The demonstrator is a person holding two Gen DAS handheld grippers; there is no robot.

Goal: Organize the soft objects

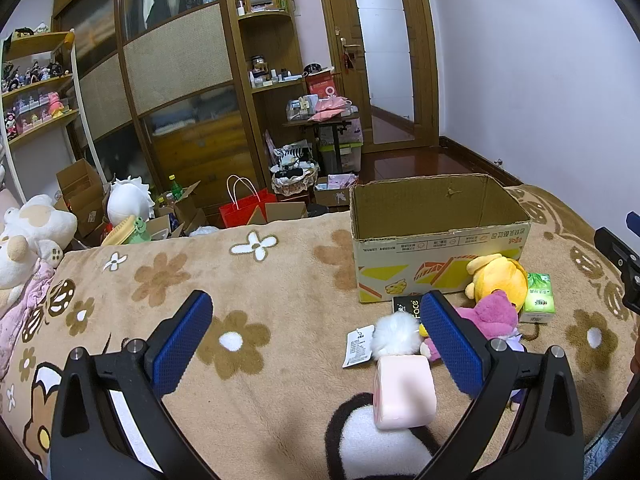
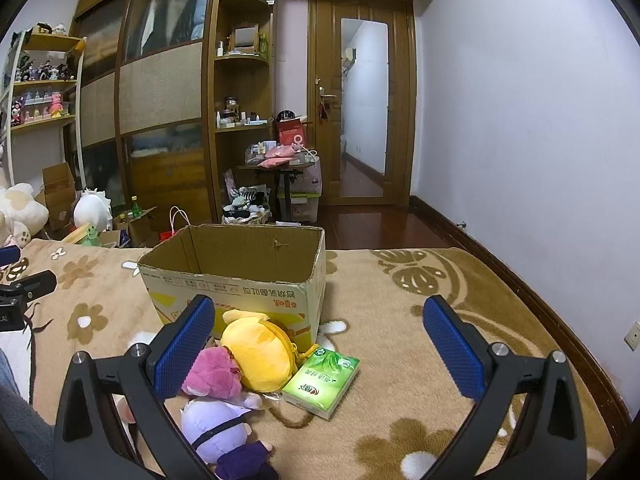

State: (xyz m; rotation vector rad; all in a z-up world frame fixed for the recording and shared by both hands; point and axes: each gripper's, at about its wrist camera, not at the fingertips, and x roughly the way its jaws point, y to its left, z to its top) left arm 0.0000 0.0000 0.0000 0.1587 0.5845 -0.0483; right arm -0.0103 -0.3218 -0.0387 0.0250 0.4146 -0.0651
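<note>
Purple doll (image 2: 218,426), pink plush (image 2: 214,374), yellow plush (image 2: 260,354) and tissue pack (image 2: 322,378) are all left piled on the blanket before the seemingly empty box (image 2: 240,256), nothing gripped by either wide-spread left gripper (image 1: 316,342) or right gripper (image 2: 318,344) yet.

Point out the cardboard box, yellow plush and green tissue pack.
cardboard box (image 2: 240,286): right wrist view, front printed wall.
yellow plush (image 2: 258,354): right wrist view, middle of its rounded body.
green tissue pack (image 2: 322,380): right wrist view, top printed face.
</note>
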